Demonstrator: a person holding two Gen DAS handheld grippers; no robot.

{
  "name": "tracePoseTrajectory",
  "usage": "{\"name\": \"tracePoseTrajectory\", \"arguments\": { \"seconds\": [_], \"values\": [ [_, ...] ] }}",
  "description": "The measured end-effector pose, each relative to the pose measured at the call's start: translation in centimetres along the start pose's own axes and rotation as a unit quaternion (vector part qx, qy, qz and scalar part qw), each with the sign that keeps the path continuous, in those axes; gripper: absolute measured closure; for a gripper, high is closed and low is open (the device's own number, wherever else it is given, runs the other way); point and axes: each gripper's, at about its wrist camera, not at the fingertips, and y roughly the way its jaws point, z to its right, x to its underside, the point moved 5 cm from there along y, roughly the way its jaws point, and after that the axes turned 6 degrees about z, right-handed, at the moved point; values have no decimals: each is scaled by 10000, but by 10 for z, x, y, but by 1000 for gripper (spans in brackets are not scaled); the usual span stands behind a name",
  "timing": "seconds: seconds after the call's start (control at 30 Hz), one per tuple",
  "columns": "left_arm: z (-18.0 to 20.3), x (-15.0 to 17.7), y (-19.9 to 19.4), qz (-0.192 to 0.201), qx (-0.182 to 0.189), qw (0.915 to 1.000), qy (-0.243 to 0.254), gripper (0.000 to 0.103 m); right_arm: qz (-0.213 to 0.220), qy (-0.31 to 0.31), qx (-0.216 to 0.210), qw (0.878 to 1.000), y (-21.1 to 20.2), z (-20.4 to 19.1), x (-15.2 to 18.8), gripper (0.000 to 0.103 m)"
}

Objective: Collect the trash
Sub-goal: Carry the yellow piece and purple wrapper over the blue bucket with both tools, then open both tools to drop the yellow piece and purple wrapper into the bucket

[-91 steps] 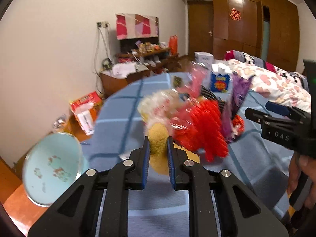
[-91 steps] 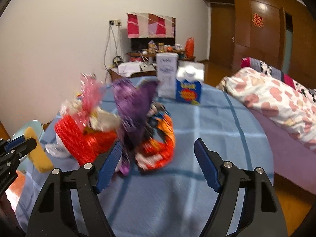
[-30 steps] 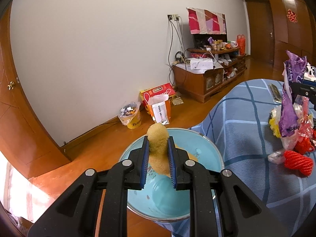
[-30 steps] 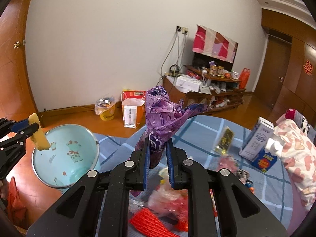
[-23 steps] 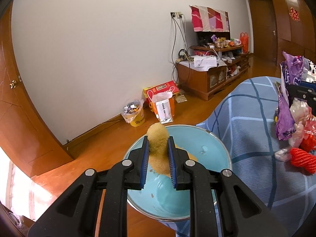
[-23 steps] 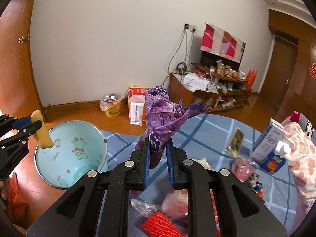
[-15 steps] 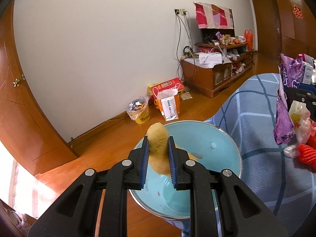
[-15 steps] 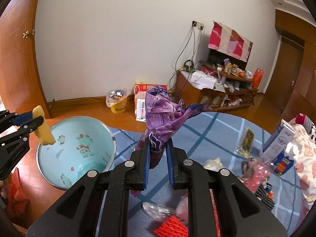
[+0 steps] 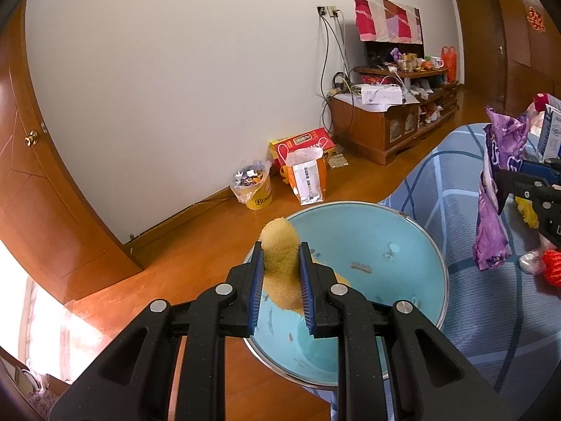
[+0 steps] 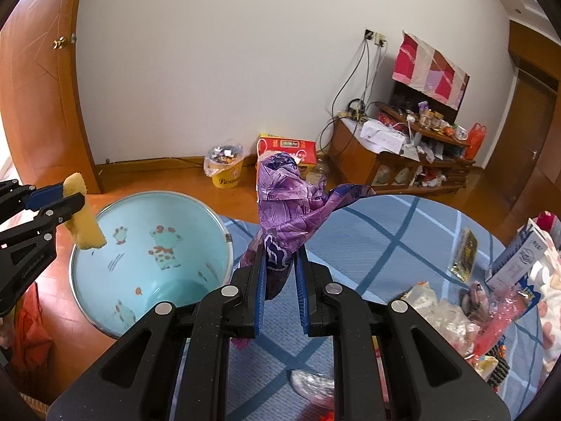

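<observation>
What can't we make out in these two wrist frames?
- Bin floor: left view, hidden behind the sponge and left gripper.
- Wrapper lower end: right view, hidden behind the right gripper.
- Trash pile on the table: right view, cut off by the edge, partly blurred.
- Carton print: too small.

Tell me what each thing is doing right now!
left gripper: shut on the yellow sponge
yellow sponge: held above the blue bin
right gripper: shut on the purple wrapper
purple wrapper: crumpled, held up above the table
blue bin: open on the floor beside the table
</observation>
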Motion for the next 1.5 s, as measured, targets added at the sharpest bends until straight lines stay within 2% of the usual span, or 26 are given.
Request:
{"name": "tracePoseTrajectory", "arguments": {
  "seconds": [1.27,1.37,1.4,1.43,1.5],
  "values": [
    [-2,5,15,-215,137,9997,-55,80,-160,-252,-494,9983,28,-40,-2,86],
    [0,6,17,-259,158,9995,-39,73,-197,-256,-648,9974,31,-46,-1,83],
    [1,7,18,-271,171,9995,-42,64,-181,-247,-697,9971,31,-48,-1,75],
    [2,7,18,-285,199,9994,-35,58,-175,-219,-773,9966,32,-49,-1,64],
    [4,7,19,-288,194,9994,-18,48,-197,-180,-846,9961,34,-51,0,59]
  ]
}}
